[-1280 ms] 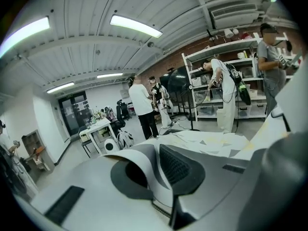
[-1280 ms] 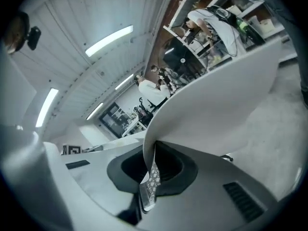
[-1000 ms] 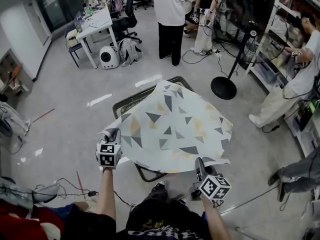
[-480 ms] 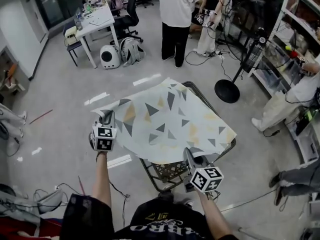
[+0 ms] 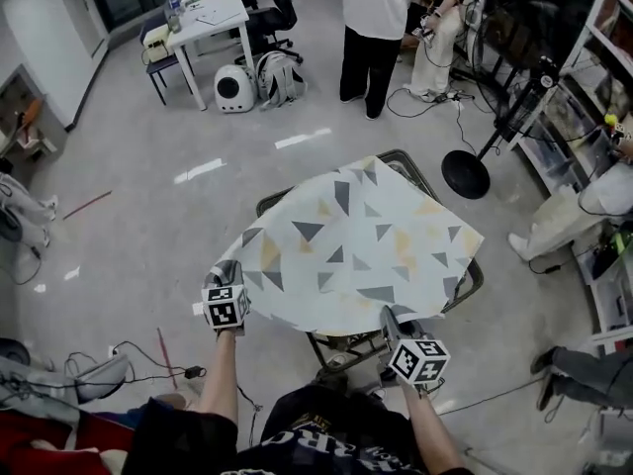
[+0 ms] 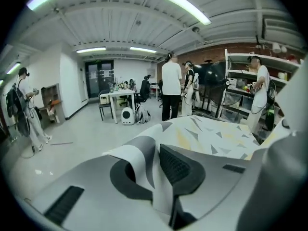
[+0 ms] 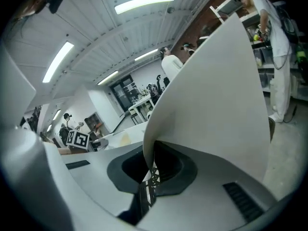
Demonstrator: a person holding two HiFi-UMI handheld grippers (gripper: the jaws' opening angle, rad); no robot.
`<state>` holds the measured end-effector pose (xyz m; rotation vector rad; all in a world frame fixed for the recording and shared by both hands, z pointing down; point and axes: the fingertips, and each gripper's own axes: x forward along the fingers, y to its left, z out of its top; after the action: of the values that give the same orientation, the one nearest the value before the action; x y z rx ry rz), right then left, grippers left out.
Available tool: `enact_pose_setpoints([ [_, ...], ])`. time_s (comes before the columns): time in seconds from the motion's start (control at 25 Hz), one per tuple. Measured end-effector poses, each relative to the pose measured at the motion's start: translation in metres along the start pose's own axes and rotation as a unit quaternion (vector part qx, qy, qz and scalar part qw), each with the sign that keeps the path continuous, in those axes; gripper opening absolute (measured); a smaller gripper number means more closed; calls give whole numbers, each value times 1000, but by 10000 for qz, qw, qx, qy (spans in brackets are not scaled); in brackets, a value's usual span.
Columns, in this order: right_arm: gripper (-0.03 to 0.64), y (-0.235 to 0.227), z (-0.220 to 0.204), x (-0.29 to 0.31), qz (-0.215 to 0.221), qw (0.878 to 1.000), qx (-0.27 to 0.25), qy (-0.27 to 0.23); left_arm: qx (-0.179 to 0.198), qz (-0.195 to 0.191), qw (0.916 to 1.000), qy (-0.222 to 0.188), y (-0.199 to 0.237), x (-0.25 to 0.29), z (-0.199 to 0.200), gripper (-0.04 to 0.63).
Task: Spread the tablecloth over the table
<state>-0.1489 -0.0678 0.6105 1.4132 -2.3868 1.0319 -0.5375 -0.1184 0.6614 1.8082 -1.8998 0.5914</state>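
The white tablecloth with grey and yellow triangles lies spread over the dark metal-framed table. My left gripper holds its near left corner. In the left gripper view the cloth folds down between the jaws of the left gripper, which are opening slightly while the pads still pinch it. My right gripper is shut on the near right corner. In the right gripper view the cloth curls up from the closed right gripper.
People stand beyond the table near a white desk. A floor fan stands at the far right, with shelves and another person behind it. Cables lie on the floor at my left.
The billowing cloth has flattened and settled over the table frame, covering more of it. Both grippers still hold the near corners.
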Motion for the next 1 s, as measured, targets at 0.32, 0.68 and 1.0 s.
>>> enact_pose_setpoints([
  [0.32,29,-35,-34,-12,-761,9947,660,-216,-298,-221,9988,315,7,18,-49,58],
  [0.68,34,-59,-96,-18,-1479,9795,1306,-397,-257,-670,9954,630,-6,48,-96,54],
  [1.0,78,-74,-109,-37,-1752,9775,1152,208,-248,-810,9877,1318,-32,53,-123,112],
])
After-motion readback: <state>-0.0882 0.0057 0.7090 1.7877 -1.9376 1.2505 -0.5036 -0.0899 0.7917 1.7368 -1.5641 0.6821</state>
